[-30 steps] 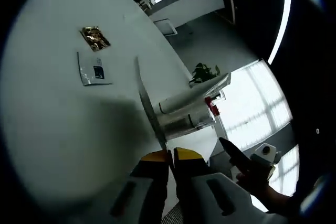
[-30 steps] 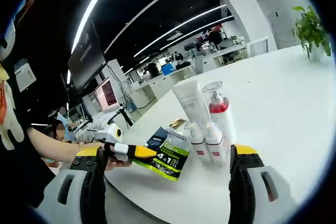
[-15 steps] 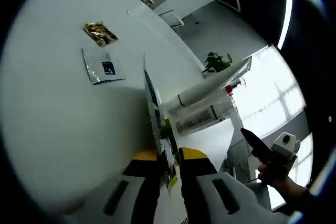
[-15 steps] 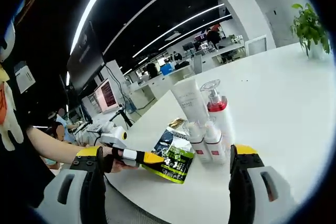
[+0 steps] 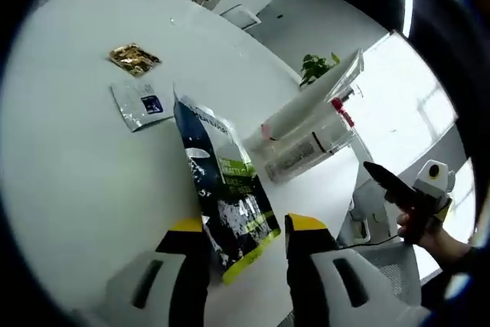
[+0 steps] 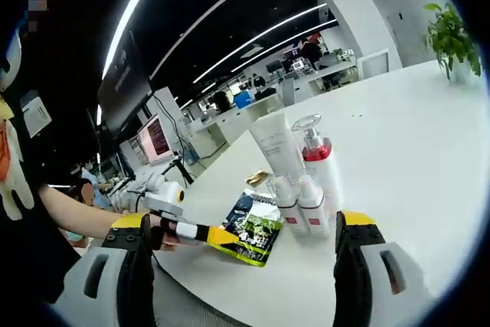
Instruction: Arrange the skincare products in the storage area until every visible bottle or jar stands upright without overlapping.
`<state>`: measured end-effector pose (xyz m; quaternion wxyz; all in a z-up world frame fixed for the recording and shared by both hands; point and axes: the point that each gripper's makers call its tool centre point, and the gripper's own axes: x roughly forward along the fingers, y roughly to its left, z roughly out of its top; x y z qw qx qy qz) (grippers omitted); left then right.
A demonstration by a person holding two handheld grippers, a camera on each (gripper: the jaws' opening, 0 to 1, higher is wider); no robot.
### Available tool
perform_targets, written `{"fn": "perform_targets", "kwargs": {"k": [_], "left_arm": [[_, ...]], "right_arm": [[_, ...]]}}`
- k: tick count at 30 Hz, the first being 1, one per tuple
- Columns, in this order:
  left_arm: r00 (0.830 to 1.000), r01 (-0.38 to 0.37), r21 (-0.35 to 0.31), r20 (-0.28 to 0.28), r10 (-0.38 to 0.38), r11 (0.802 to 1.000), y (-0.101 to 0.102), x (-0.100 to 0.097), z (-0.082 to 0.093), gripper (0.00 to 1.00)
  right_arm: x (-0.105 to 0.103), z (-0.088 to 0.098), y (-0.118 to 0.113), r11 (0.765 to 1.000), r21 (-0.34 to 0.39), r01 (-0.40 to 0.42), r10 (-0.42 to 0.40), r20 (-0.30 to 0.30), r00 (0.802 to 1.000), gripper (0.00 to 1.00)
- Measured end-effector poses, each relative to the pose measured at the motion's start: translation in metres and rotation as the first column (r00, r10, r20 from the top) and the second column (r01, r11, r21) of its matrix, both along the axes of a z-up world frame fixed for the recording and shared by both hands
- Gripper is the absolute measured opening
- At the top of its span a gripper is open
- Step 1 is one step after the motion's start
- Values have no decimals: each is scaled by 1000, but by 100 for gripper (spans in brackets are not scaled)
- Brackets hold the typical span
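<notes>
The skincare products cluster on the white table [image 6: 429, 158]: a tall white tube [image 6: 277, 145], a pump bottle [image 6: 315, 160] with a red band, and two small bottles [image 6: 300, 206] touching in front of it, all upright and just beside each other. Lying near them is a dark-and-green pouch [image 5: 223, 193], flat on the tabletop. The left gripper [image 5: 246, 237] straddles its lower end with jaws parted, apparently letting it rest or about to reposition it. The right gripper [image 6: 243, 229] hangs open facing the cluster, holding nothing. Smaller, well apart, lie a white sachet [image 5: 138, 103] and a gold sachet [image 5: 133, 57].
</notes>
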<state>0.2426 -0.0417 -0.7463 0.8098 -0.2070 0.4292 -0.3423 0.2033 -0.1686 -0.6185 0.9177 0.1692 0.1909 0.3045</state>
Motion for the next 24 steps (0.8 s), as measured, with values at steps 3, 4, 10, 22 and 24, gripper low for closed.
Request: {"fn": "perform_targets", "kwargs": {"k": [3,4,10,22,24], "left_arm": [[998,45,61,39,-47,997,-1,-2,0,38],[997,55,82,51,-59,995,-1,-2,-1,39],[976,134,245,135,-171,960,-3,-7,2,49],[940,173,426,197,-278,888,4,-1,-4,55],[929,170,452,222,-296,876,6,3,-1,54]], "right_arm": [[0,0,0,1000,-1,-1,1,0,1000,100],[0,0,0,1000,0,-1,1,0,1000,100],[0,-1,-1,1000,-2,1,-1,-3,1000,100],[-1,1,3,1000,-4,1,-1,-7,1000,100],[-1,0,2,1000,-3,0,0,-7,1000,100]]}}
